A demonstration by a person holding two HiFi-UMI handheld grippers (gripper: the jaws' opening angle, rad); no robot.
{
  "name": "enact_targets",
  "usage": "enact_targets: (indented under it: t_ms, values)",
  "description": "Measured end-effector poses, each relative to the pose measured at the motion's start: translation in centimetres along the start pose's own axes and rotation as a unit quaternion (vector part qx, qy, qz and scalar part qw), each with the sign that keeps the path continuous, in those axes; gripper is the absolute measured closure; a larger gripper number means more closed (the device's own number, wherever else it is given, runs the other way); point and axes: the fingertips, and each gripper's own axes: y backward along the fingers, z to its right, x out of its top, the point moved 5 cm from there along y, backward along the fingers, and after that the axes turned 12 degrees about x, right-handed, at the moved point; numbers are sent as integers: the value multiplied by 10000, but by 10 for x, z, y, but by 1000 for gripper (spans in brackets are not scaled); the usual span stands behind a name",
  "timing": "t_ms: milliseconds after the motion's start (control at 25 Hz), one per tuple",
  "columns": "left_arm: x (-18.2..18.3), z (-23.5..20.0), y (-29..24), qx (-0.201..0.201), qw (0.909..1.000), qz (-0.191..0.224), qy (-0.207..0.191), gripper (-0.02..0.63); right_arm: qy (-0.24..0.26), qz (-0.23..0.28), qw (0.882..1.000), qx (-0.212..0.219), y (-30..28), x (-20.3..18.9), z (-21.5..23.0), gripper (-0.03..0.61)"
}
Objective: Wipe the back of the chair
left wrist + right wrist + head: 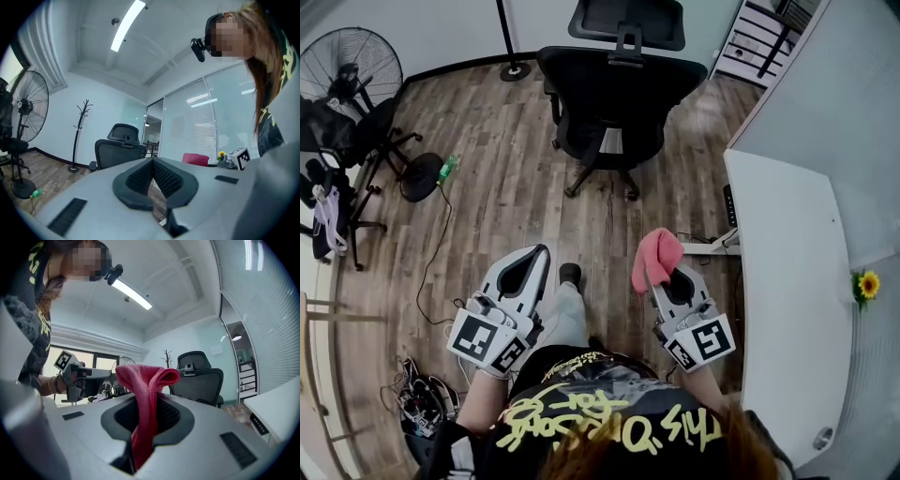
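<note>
- Standing on the wood floor point(497, 197) with 2 grippers held out low in front, both well short of the chair point(619, 94).
- Right gripper point(147, 404) is clamped on a pink cloth point(145, 380). The cloth is pinched between the pads, and a fold of it sticks up above the jaws and flops over to one side.
- Left gripper point(153, 171) has its jaws closed tip to tip with nothing between them.
- From the head view the 2 grippers sit side by side, apart from each other, with the person's leg and shoe between them.
- The chair is black with a mesh back and a headrest on top. It stands upright ahead of both grippers, and nothing is touching it.
- A white desk point(787, 281) runs along the right, just beside the right gripper, with a small sunflower point(867, 283) past its far edge.
- A standing fan point(352, 66) is off to the left, well apart from the chair, and a coat rack point(79, 131) stands by the far wall.
- There's a messy bundle of cables point(417, 398) on the floor near the person's left side.
</note>
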Motion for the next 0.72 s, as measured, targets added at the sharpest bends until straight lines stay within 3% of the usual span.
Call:
enact_targets:
  t_ms: [440, 720]
  values:
    - [6, -48, -105, -459, 9988, 106, -119, 620, 244, -30, 9991, -352, -69, 0, 73, 517]
    - [27, -96, -183, -652, 9978, 75, -87, 620, 267, 5, 9983, -512, -137, 16, 128, 517]
